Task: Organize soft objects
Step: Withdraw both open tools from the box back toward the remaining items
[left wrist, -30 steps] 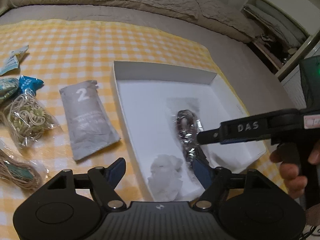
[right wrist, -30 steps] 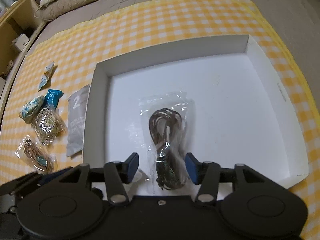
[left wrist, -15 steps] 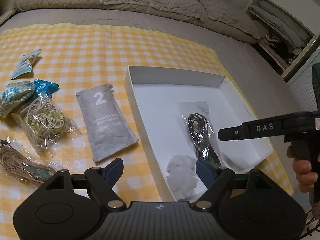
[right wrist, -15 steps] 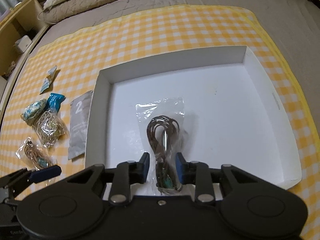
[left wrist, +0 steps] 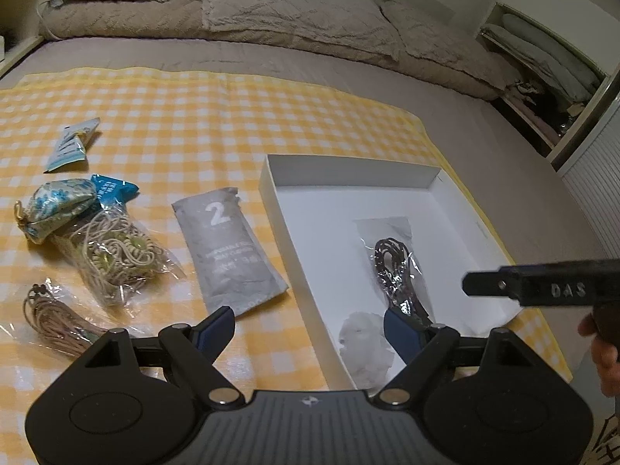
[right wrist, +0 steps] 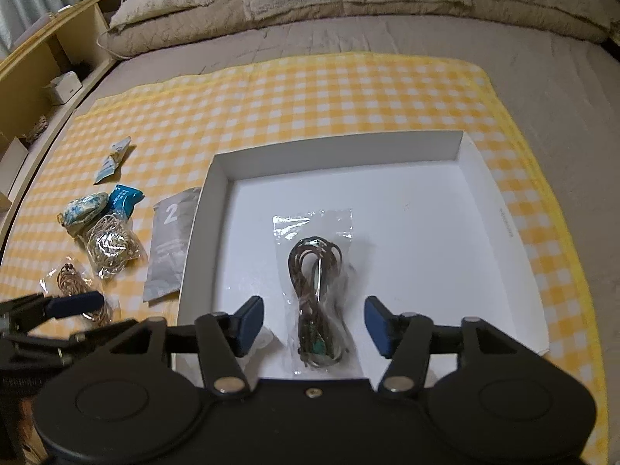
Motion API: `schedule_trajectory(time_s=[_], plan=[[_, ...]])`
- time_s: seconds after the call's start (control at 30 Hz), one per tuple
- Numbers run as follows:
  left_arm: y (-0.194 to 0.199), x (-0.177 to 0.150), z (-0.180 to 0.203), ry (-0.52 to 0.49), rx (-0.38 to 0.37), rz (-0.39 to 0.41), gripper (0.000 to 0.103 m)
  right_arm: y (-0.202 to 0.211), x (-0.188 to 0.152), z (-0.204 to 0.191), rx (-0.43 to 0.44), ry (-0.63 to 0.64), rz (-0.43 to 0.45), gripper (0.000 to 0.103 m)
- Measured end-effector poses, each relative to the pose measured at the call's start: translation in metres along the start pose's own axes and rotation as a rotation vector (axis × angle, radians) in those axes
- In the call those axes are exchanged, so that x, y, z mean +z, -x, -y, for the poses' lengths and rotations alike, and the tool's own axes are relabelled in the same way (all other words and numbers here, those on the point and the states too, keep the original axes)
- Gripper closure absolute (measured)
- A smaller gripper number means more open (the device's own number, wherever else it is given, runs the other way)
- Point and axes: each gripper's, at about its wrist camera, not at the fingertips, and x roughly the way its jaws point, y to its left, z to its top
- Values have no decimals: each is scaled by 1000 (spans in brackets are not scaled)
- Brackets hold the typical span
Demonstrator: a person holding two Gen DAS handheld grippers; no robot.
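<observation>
Both tools are spread wide and grasp nothing. The right tool (right wrist: 314, 319) hovers over the bagged dark cord (right wrist: 316, 290) lying inside the white box (right wrist: 500, 209). The left tool (left wrist: 310, 329) hangs above the box's near-left wall, close to the grey pouch (left wrist: 228, 255) on the checked cloth (left wrist: 232, 124).

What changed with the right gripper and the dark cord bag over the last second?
The right gripper closed around the cord bag half a second ago, then opened and let it go; the bag now lies free in the white box. The left gripper pulled back, open. The items on the cloth stayed put.
</observation>
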Motion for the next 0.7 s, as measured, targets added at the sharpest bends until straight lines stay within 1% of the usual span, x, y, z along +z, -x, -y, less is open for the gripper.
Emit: schedule_trajectory(time_s=[0.1,0.17,0.2,0.23,0.27,0.3,0.33,0.43,0.57,0.7], plan=[[5,-1,-1,1,5,10,18,9,-11,0,-9,12,17,34],[7,-2,-2,1,7,16,17,14,-16,1,-10,17,30,25],[9,-2,-2,0,8,19,16,16,-18,0,-11,22,39,22],[10,-2,-2,0,11,24,12,19,-20,0,-11,32,51,18],[12,-3,-3,-1,15,30,10,19,-20,0,-11,32,51,11],[13,-3,-2,-4,20,36,9,22,-24,-1,-21,49,70,8],[15,-3,-3,-9,25,40,7,22,-24,-1,-21,49,70,0],[18,-5,-4,-18,45,59,3,26,-30,-3,-37,80,118,0],[24,-5,-12,-30,85,83,0,26,-31,-6,-51,103,128,0],[31,-5,-22,-27,129,104,0,24,-30,-7,-47,99,129,0]])
